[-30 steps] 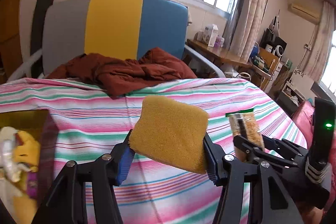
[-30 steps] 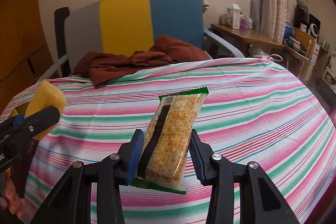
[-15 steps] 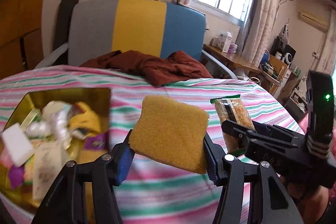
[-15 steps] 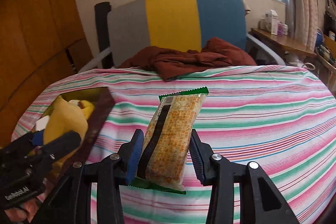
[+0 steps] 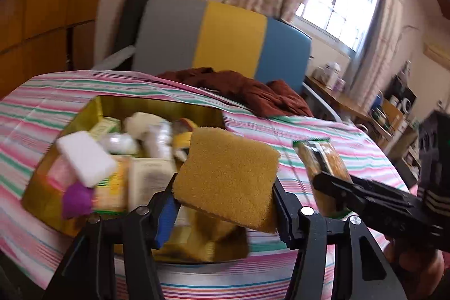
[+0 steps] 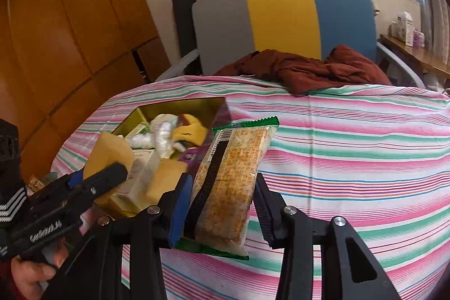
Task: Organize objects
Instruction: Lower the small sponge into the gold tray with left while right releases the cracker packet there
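Between left fingers [image 5: 166,211], yellow sponge [image 5: 227,177]

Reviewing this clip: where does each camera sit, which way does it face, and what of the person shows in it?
Left wrist: on the left claw, facing along the sponge toward the gold tin; fingers show lower right.
Right wrist: on the right claw, facing across the striped cloth past the cracker packet; a hand shows lower left.
Shared: tin, cloth, striped chair, each other's claw.
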`<state>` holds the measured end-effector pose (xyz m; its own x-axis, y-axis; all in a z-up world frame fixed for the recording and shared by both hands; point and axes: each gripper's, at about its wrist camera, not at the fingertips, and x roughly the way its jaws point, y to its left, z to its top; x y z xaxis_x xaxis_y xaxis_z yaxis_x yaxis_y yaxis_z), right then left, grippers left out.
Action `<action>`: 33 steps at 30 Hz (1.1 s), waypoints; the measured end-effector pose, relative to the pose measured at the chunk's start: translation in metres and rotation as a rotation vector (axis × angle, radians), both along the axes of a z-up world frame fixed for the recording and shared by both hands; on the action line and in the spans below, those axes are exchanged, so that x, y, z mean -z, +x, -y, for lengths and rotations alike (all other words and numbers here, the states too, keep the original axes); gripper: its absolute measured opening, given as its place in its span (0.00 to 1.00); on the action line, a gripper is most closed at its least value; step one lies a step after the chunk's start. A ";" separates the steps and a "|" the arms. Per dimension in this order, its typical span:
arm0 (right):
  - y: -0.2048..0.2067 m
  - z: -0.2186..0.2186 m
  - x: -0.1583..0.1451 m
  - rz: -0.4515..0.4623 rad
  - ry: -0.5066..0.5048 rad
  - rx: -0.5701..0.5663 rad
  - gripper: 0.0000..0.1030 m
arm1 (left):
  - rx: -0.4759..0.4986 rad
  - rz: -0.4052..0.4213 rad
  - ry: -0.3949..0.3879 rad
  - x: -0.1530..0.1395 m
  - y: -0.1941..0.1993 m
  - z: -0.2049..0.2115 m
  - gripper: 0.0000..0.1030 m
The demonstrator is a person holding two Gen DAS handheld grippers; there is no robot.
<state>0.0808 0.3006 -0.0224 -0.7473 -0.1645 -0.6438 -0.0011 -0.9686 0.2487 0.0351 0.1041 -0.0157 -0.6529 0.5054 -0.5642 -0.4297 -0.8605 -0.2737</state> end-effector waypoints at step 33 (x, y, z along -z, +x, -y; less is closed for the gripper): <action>-0.192 0.129 0.012 0.196 -0.042 -0.273 0.46 | 0.031 0.205 -0.188 0.059 -0.075 0.066 0.65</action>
<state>-0.1110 0.1714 -0.0341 -0.5346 -0.3712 -0.7592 0.2052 -0.9285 0.3095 -0.0400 0.0377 -0.0747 -0.5015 0.3973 -0.7685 -0.4088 -0.8917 -0.1942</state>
